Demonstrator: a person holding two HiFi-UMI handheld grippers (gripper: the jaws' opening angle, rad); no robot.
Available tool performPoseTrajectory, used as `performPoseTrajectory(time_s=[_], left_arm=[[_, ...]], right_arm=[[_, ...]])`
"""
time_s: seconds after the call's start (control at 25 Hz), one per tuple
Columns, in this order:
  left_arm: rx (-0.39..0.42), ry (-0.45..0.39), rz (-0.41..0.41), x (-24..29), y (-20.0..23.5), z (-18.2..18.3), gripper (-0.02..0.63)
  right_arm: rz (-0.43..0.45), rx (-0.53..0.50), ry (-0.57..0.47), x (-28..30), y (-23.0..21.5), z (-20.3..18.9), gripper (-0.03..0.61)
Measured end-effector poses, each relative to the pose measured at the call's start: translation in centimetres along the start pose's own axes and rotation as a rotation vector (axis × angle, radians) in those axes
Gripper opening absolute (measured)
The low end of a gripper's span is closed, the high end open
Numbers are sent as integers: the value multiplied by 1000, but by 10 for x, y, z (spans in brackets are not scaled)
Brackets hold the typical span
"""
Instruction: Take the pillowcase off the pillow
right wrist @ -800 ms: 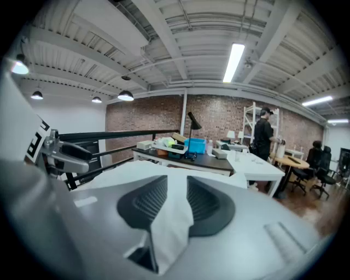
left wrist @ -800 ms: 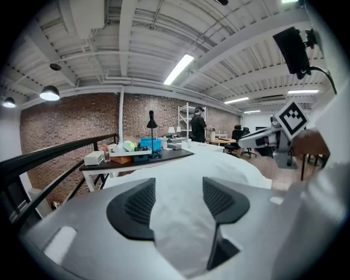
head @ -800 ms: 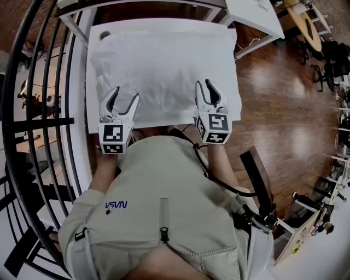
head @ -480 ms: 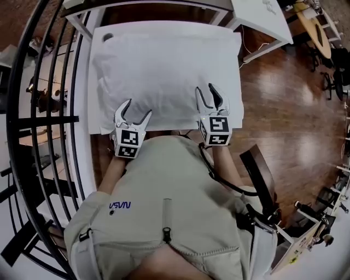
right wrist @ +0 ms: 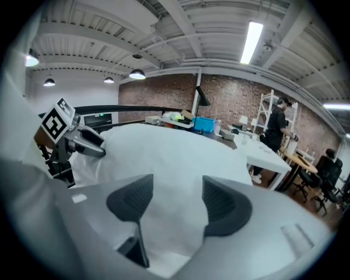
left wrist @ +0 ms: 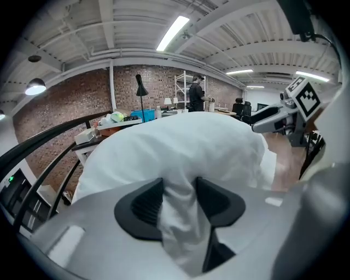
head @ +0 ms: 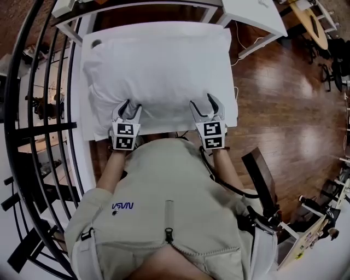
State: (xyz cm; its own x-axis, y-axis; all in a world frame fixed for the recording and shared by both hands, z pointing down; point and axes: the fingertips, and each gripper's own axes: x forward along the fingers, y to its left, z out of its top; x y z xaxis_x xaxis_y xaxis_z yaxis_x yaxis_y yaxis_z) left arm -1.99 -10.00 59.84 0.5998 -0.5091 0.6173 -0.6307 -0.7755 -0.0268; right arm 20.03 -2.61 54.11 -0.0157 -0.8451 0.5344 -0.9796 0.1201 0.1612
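Note:
A white pillow in its pillowcase [head: 158, 71] lies across a white table [head: 234, 109]. My left gripper [head: 131, 106] sits at the pillow's near left edge. In the left gripper view its pads [left wrist: 143, 205] pinch a bunched fold of pillowcase [left wrist: 178, 164], so this gripper [left wrist: 178, 199] is shut on the fabric. My right gripper [head: 203, 104] is at the near right edge. It [right wrist: 178, 199] stands wide open, with the pillow's edge [right wrist: 175, 164] bulging between the jaws. Each gripper shows in the other's view: the right gripper [left wrist: 284, 117] and the left gripper [right wrist: 82, 142].
A black curved railing [head: 49, 126] runs close along the table's left side. Another white table [head: 251, 13] stands at the back right, over a wooden floor [head: 284, 109]. A black stand [head: 260, 175] is near my right side. A person [left wrist: 196, 93] stands far off by shelves.
The left gripper has moved forward onto the pillow's near edge and its jaws have narrowed onto the fabric. The right gripper has shifted slightly and stays wide.

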Motion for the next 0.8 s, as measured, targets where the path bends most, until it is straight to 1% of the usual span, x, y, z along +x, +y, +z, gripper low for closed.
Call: performPoseTrajectory(time_s=[0.16, 0.28, 0.32, 0.36, 0.44, 0.48, 0.6, 0.68, 0.8], left_arm=[[-22, -38, -15, -1, 2, 7, 124], [-43, -64, -42, -5, 1, 11, 32], [-54, -68, -56, -7, 0, 12, 22], [-60, -72, -67, -9, 0, 14, 16], [-58, -81, -83, -12, 1, 21, 14], [-55, -88, -88, -15, 2, 27, 13], [-51, -132, -101, -29, 7, 50, 12], [-40, -175, -97, -43, 11, 75, 12], [-19, -245, -67, -70, 21, 112, 13]], right_arm=[[18, -34, 85, 22, 5, -29, 275], [-5, -53, 111, 39, 6, -36, 272], [-13, -59, 109, 41, 8, -33, 234], [-19, -64, 98, 42, 10, -28, 182], [-26, -60, 55, 38, 11, -12, 49], [-25, -52, 30, 34, 9, -4, 16], [-11, -23, -47, 12, 2, 28, 11], [2, -17, -98, -6, -5, 56, 11], [34, -55, -163, -33, -9, 98, 8]])
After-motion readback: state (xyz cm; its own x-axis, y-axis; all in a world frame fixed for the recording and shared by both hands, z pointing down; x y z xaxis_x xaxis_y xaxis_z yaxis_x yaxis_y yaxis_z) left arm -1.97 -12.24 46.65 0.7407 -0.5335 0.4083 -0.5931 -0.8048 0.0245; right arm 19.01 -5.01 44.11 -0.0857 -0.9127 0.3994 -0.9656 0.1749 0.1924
